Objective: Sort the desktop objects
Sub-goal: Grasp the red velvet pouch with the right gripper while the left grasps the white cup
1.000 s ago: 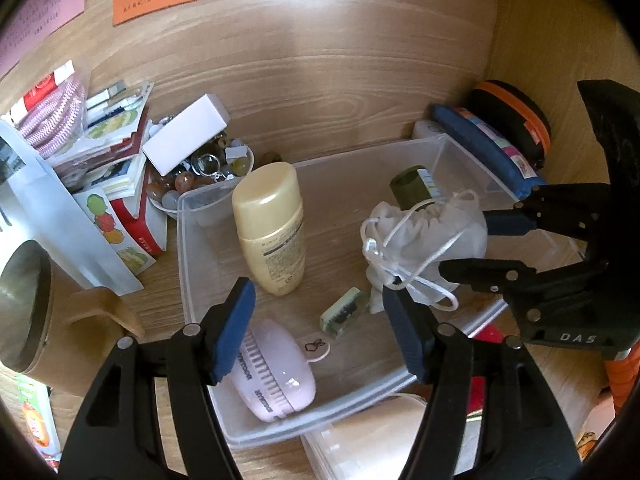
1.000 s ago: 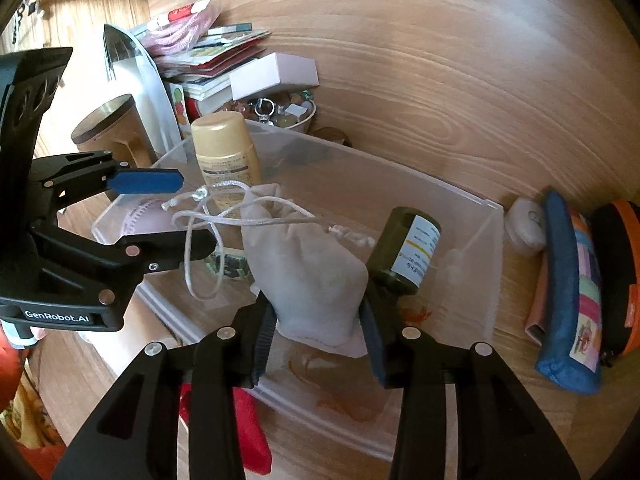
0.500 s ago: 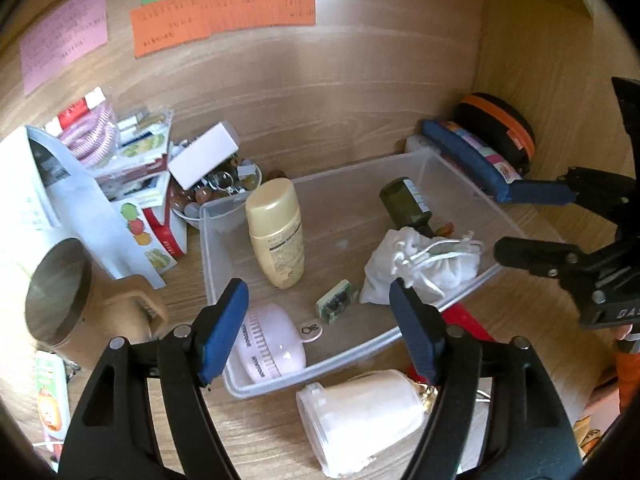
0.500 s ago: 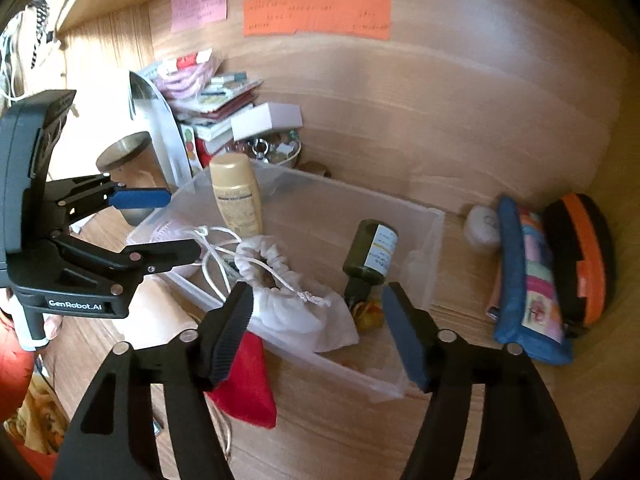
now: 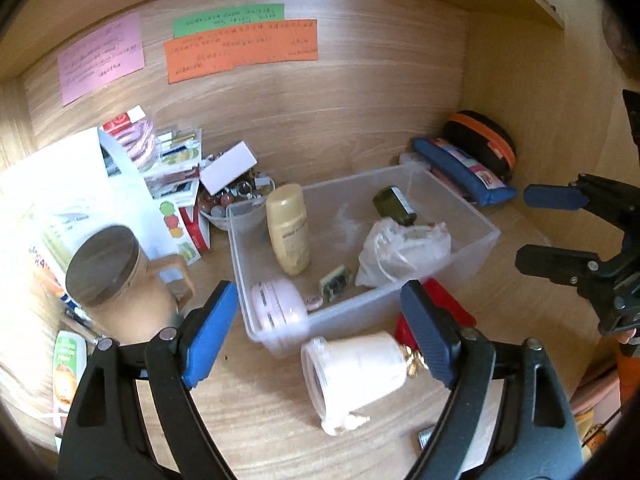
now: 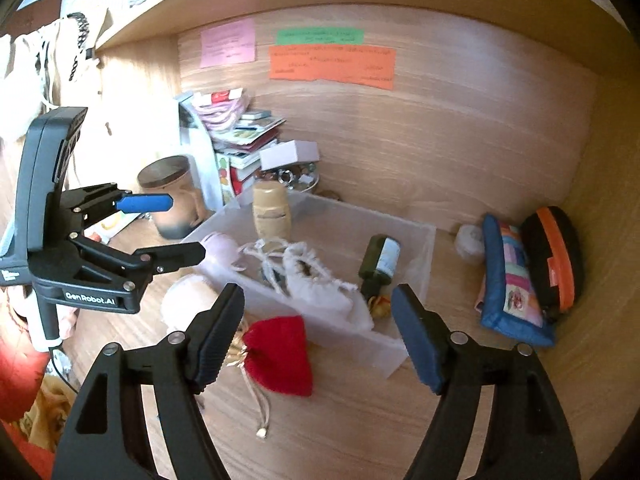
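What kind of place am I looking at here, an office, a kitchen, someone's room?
Most likely a home desk nook under a shelf. Handwritten paper notes are stuck to the wooden back panel, a pencil case lies by the wall, and a clear plastic bin holds small toiletries.

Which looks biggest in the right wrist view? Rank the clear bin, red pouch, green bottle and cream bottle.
1. Clear bin, by far the largest.
2. Red pouch, though it lies nearest the camera, which inflates it.
3. Cream bottle and green bottle: look alike, too close to rank.
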